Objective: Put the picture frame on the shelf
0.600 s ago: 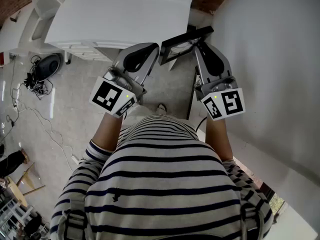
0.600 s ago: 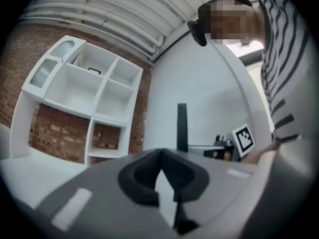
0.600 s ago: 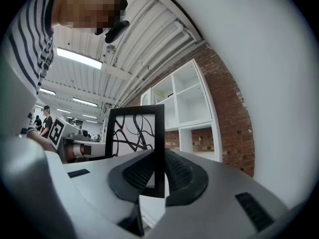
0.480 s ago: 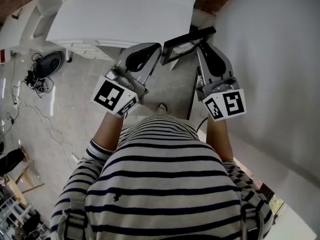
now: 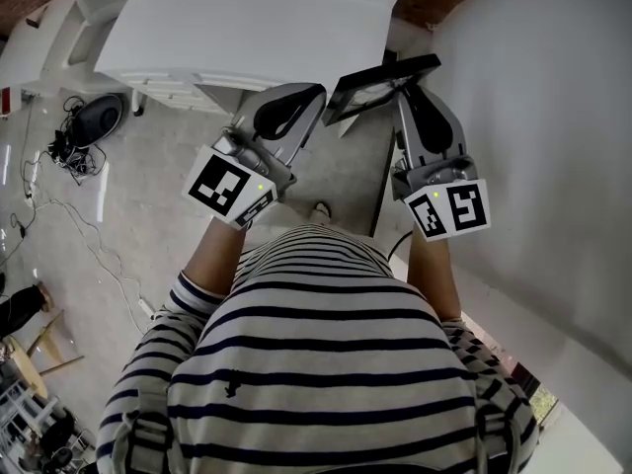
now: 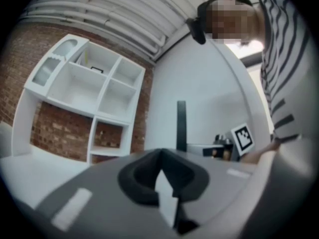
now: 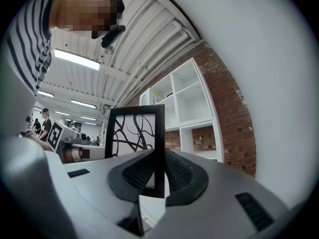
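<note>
- Over on the left, a tangle of cables [image 5: 59, 156] lay on the grey floor, well away from the work.
- The left gripper [image 5: 301, 102] was held up in front of the person's striped shirt [image 5: 316, 363]. Its own view showed the dark pads pressed together at the tip with nothing between them [image 6: 160, 156]. From where I stood it seemed to be only riding along.
- Just to its right sat the picture frame [image 5: 375, 87], black-edged, with a print of dark curling lines on white. It was up in the air between the two tools, touching neither shelf nor table.
- The right gripper [image 5: 407, 87] had the frame. Its view showed both ribbed pads pinching the frame's right-hand bar low down, with the frame [image 7: 137, 128] standing upright above them [image 7: 158, 168].
- Beyond the frame stood the white cubby shelf [image 7: 192, 106] against the brick wall, well apart from it. The left gripper view caught the same shelf [image 6: 107, 86], most of its compartments bare.
- I took this for the carrying step, with the frame gripped and lifted but not yet at the shelf.
- The next move looked to need the frame carried across upright and its bottom edge set flat in an open compartment. Only then should the pads part. Pinched by one bar, it could swing or tip.
</note>
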